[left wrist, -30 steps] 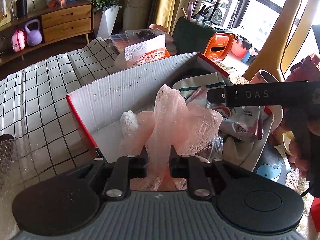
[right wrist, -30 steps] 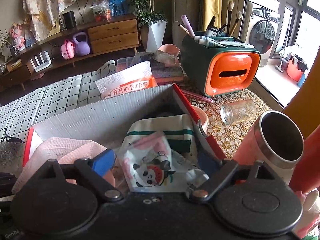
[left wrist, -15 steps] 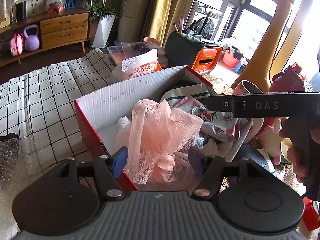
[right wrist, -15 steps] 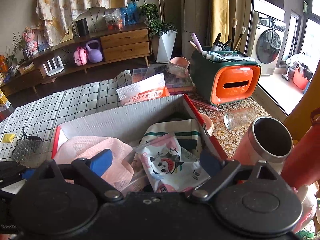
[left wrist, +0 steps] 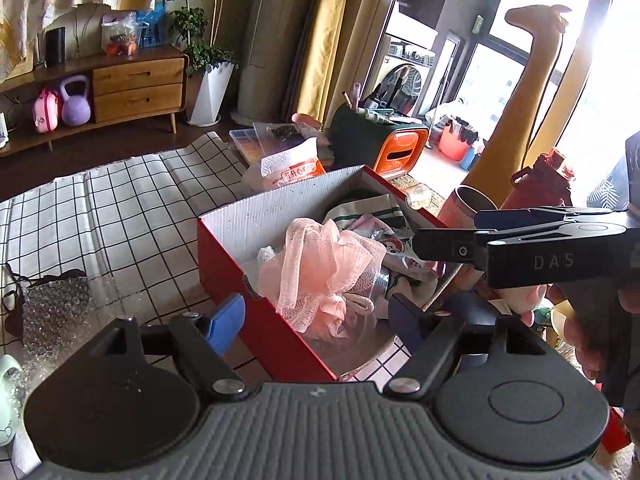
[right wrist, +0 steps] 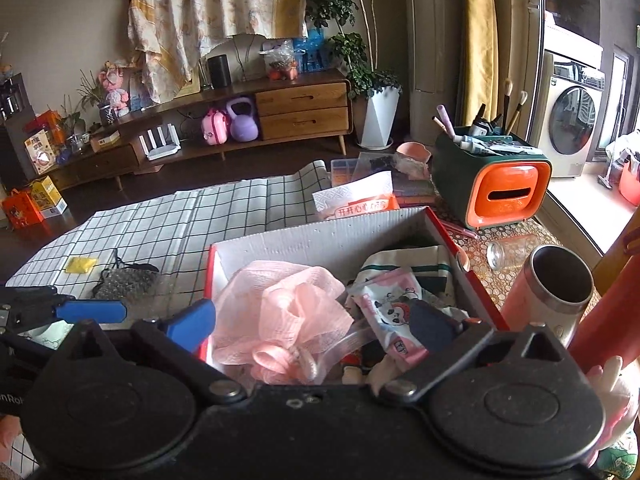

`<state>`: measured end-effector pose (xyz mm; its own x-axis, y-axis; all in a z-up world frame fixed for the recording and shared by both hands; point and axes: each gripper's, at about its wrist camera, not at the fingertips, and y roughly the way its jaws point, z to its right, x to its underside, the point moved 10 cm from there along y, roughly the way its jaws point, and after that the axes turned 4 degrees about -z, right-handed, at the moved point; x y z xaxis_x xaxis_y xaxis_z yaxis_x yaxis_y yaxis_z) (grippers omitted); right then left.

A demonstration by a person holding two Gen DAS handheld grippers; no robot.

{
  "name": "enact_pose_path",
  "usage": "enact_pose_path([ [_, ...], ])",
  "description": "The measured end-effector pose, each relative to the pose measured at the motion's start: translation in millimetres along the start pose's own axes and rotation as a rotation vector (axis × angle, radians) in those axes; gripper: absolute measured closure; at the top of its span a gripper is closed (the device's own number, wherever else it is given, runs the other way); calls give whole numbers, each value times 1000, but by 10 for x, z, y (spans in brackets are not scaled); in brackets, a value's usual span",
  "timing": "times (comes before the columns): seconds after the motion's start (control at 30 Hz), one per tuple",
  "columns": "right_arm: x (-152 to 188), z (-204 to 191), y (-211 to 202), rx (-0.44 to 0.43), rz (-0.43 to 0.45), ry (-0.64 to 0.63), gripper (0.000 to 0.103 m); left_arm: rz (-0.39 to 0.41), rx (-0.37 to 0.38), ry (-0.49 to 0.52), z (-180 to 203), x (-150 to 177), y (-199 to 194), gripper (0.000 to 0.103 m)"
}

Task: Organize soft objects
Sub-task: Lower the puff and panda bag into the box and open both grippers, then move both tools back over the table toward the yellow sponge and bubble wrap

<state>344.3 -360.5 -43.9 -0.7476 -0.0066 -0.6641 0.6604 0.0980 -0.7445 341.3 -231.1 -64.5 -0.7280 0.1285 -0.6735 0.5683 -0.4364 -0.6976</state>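
A pink mesh bath pouf point(left wrist: 320, 268) lies inside the red cardboard box point(left wrist: 240, 280), beside a panda-print packet point(right wrist: 388, 304) and a green-striped white cloth point(right wrist: 404, 260). The pouf also shows in the right wrist view point(right wrist: 280, 312). My left gripper point(left wrist: 316, 320) is open and empty, above the box's near wall. My right gripper point(right wrist: 312, 324) is open and empty over the box; it shows from the side in the left wrist view point(left wrist: 448, 236).
A steel-lined pink cup point(right wrist: 556, 284), a glass jar point(right wrist: 508, 252) and an orange-green organiser point(right wrist: 496, 184) stand right of the box. A tissue pack point(right wrist: 356, 200) lies behind it. Bubble wrap point(left wrist: 56, 304) lies on the checked cloth point(left wrist: 120, 208) at left.
My left gripper opened and let go of the pink pouf, which now rests in the box. Both grippers have drawn back and up from the box.
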Motion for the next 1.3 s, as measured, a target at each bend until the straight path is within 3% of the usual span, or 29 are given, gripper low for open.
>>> enact_pose_path([
  [0.33,56,-645,-164,-85,8,-77,0,59,-18,-37,-437,127,-669,15],
  [0.6,120,-1182,-37,-141,-33,-145,0,108,-74,-84,-1049,176,-1168,12],
  [0.67,138,-1285,11,-152,-43,-153,0,115,-99,-106,-1256,197,-1267,0],
  [0.93,247,-1714,284,-195,-88,-178,0,159,-187,-226,-2076,295,-1519,0],
  [1.3,350,-2093,830,-195,-151,-192,0,178,-329,-248,-3117,326,-1581,0],
])
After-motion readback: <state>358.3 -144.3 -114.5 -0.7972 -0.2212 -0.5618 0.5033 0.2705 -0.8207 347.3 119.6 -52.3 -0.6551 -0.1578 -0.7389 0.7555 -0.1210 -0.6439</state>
